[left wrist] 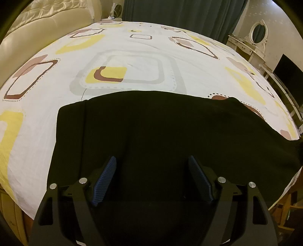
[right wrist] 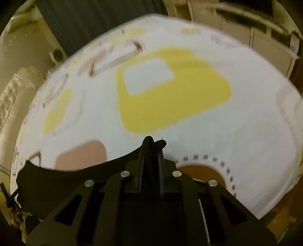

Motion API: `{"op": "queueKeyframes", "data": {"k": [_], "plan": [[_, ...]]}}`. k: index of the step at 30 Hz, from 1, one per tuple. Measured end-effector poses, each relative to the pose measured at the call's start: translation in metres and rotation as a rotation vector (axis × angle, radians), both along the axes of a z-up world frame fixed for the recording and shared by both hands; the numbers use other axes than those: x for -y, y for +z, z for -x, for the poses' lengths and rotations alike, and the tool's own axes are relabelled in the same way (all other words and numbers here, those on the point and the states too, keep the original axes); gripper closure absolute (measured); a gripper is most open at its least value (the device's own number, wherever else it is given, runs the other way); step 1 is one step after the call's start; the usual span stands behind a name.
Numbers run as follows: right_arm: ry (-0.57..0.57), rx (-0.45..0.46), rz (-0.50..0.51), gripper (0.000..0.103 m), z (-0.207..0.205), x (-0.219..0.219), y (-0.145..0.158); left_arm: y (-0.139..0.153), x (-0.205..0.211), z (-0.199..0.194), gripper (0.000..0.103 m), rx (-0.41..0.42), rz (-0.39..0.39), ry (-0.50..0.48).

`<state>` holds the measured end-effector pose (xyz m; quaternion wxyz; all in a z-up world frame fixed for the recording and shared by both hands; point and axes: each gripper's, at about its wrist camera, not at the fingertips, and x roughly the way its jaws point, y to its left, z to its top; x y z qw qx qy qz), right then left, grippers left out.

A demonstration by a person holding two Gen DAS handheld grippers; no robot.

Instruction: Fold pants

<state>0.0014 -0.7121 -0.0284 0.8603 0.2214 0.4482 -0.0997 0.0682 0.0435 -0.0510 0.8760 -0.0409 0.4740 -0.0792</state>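
The black pants (left wrist: 151, 128) lie spread on the patterned bedsheet (left wrist: 132, 62) in the left wrist view, reaching from the near edge toward the right. My left gripper (left wrist: 152, 164) is open just above the pants' near part, its blue ribbed pads (left wrist: 104, 179) wide apart and empty. In the right wrist view my right gripper (right wrist: 154, 143) is shut on a fold of the black pants (right wrist: 56, 181), lifted above the sheet (right wrist: 208, 123); the cloth trails down to the left. This view is blurred.
A cream padded headboard (left wrist: 37, 24) stands at the back left. Dark curtains (left wrist: 180, 13) hang behind the bed. A white dressing table with an oval mirror (left wrist: 257, 36) and a dark screen (left wrist: 289, 72) stand to the right.
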Motion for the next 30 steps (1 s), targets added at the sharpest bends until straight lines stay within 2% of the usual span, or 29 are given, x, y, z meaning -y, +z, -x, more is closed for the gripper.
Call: {"op": "queueKeyframes", "data": {"k": [2,3,6,10,11,14,15,17,20,22,25,26,29,30], "plan": [[-0.029,0.052,0.023,0.092,0.006,0.002,0.006,0.000,0.000,0.000,0.025,0.002,0.002,0.003],[-0.044,0.050,0.014,0.092,0.002,0.004,0.000,-0.001,0.000,0.000,0.025,0.004,0.002,0.003],[-0.076,-0.027,0.009,0.092,-0.001,0.008,-0.036,-0.002,0.001,0.000,0.025,0.010,-0.001,0.006],[-0.176,0.009,-0.144,0.082,0.004,0.027,-0.046,-0.001,0.001,0.000,0.025,0.009,0.001,0.004],[-0.185,0.003,-0.141,0.080,0.007,0.029,-0.043,-0.001,0.001,0.000,0.025,0.009,0.001,0.003],[-0.174,-0.008,0.043,0.079,0.003,0.010,-0.010,-0.001,0.001,0.000,0.025,0.011,0.003,0.007],[-0.132,0.022,0.067,0.079,-0.002,-0.003,0.002,-0.001,0.000,0.000,0.025,0.012,0.006,0.010],[-0.014,0.084,0.036,0.079,-0.015,-0.034,0.019,-0.001,0.001,-0.001,0.024,0.014,0.005,0.012],[0.255,0.128,-0.059,0.072,-0.052,-0.098,0.026,-0.001,0.001,-0.001,0.024,0.014,0.005,0.012],[0.455,0.104,-0.115,0.072,-0.081,-0.152,0.017,-0.002,0.000,-0.002,0.024,0.016,0.009,0.014],[0.675,0.041,-0.092,0.072,-0.111,-0.221,-0.002,-0.002,0.001,-0.002,0.023,0.019,0.007,0.013],[0.754,0.004,-0.054,0.072,-0.121,-0.247,-0.011,-0.002,0.001,-0.002,0.023,0.021,0.007,0.012],[0.899,-0.061,-0.022,0.073,-0.134,-0.292,-0.030,-0.002,0.001,-0.001,0.022,0.023,0.002,0.006],[0.923,-0.074,-0.017,0.079,-0.137,-0.299,-0.034,-0.002,0.001,-0.001,0.022,0.022,0.007,0.005]]}}
